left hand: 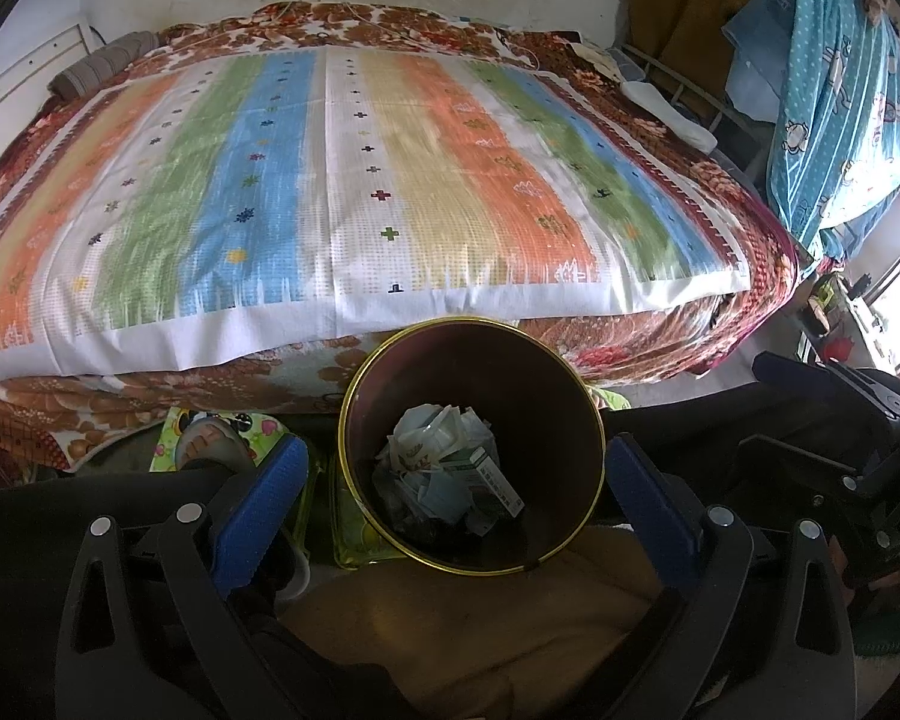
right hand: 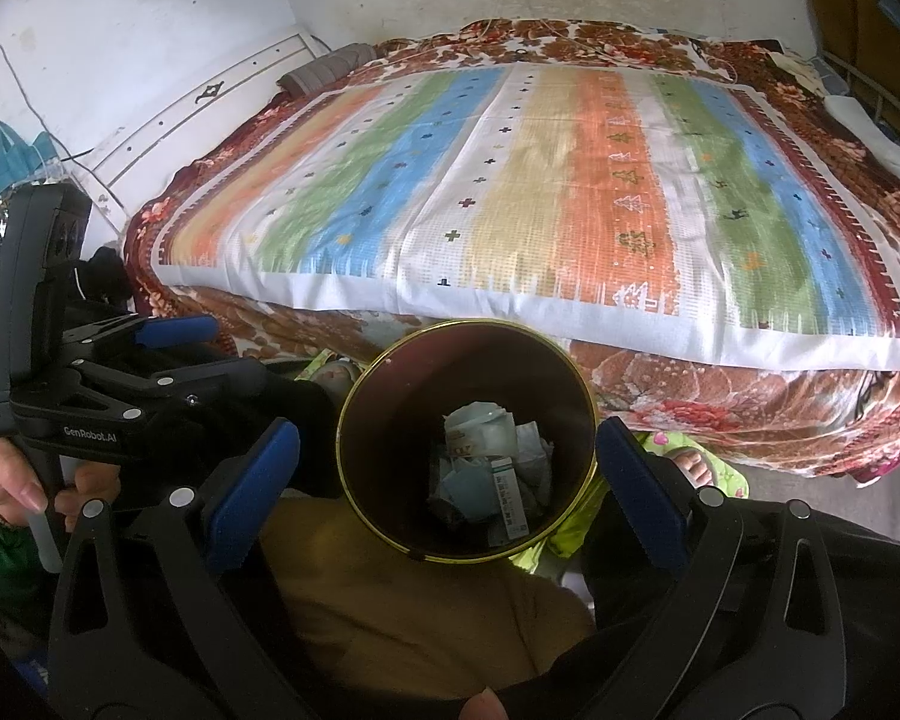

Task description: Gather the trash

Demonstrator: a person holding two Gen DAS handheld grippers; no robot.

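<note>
A round dark-red waste bin (left hand: 471, 450) with a gold rim stands on the floor at the foot of the bed, at 6 o'clock from the striped bedspread (left hand: 354, 180). At its bottom lies crumpled paper and wrappers (left hand: 432, 450), with a small green-and-white carton (left hand: 495, 474) lying toward 4 o'clock of the heap. The left gripper (left hand: 453, 504) is spread wide and empty, its blue pads (left hand: 258, 498) flanking the bin. The right gripper (right hand: 447, 489) is likewise wide and empty, framing the same bin (right hand: 468, 444). At 9 o'clock in the right view, a hand (right hand: 6, 480) holds the left gripper's handle.
</note>
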